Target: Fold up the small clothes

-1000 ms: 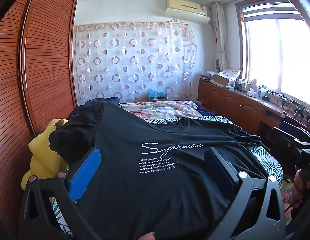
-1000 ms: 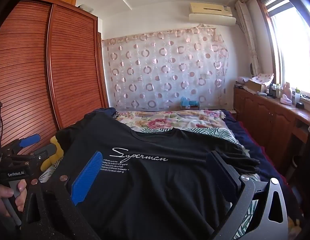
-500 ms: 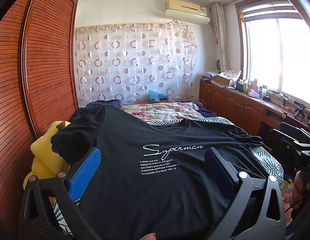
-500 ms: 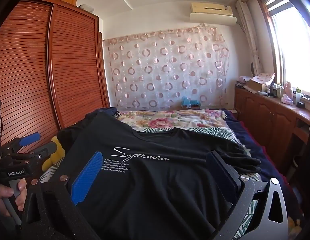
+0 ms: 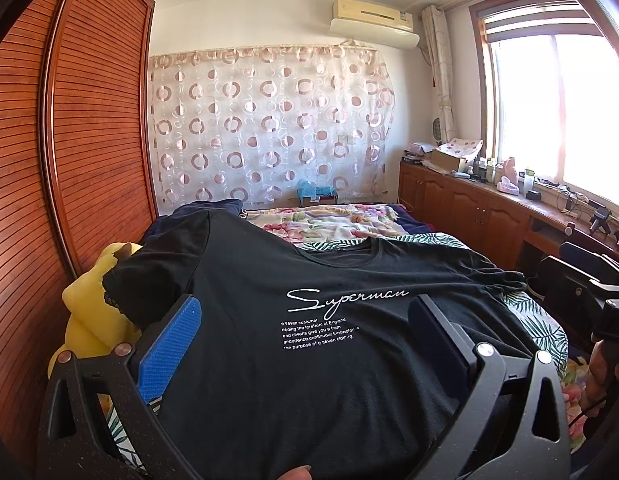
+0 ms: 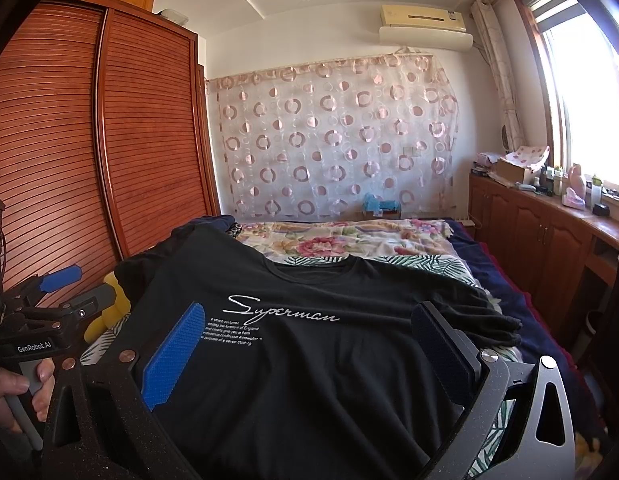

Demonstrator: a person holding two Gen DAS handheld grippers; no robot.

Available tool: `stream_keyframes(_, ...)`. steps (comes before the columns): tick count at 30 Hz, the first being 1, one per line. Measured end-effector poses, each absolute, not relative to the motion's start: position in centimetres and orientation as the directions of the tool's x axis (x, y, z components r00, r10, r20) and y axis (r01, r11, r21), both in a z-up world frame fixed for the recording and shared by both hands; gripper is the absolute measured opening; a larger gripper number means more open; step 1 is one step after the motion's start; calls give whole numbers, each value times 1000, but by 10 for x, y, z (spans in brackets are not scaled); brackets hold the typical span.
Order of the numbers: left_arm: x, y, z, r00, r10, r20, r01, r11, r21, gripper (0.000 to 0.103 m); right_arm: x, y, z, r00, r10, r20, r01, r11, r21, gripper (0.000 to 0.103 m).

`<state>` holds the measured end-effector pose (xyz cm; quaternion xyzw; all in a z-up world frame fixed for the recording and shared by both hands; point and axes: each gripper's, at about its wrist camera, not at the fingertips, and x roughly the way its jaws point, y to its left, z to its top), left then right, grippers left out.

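**A:** Start at the fingers. What are they doing?

**B:** The left gripper (image 5: 305, 324) has its jaws spread wide, with nothing between them but the shirt lying beyond. One finger has a blue ribbed pad (image 5: 169, 354); the other is dark. The right gripper (image 6: 309, 330) is the same: jaws wide apart, gripping nothing, with a blue pad on its left finger.

**A:** And the shirt?

**B:** A black T-shirt (image 5: 309, 360), spread front-up on the bed (image 6: 349, 240). Its hem is nearest the cameras and its round neckline (image 5: 349, 254) is at the far end, so its long axis runs away from the cameras toward the curtained wall. One sleeve (image 5: 157, 276) sticks out on the left over a yellow soft toy (image 5: 89, 308); the other, on the right, is bunched into wrinkles.

**A:** Anything readable?

**B:** Across the chest, white script reads "Superman" (image 5: 345, 298). Beneath it are five small lines of print (image 5: 317, 334) (partly legible: "e seven costumer", "and clwans give you a fram", "the purpose of e seven cloth…"). In the right wrist view, the other handset, held by a hand (image 6: 17, 394), carries a "GenRobot.AI" label (image 6: 34, 347).

**A:** And further out?

**B:** Under the shirt lies a leaf-print sheet (image 6: 429, 266), and beyond it a floral quilt (image 5: 329, 222). A slatted wooden wardrobe (image 5: 89, 152) stands at the left, a circle-patterned curtain (image 5: 269, 128) hangs on the far wall with an air conditioner (image 5: 373, 20) above it, and a cluttered wooden counter (image 5: 489, 196) runs below the window at the right.
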<state>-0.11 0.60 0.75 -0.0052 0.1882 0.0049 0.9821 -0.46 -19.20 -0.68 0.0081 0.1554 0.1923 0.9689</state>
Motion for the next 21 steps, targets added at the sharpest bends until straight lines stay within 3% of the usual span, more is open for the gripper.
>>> stream_keyframes(21, -8, 10, 18, 933, 9, -359, -12, 1000, -6, 103, -5, -194, -6, 877, 379, -295, -374, 925, 74, 103)
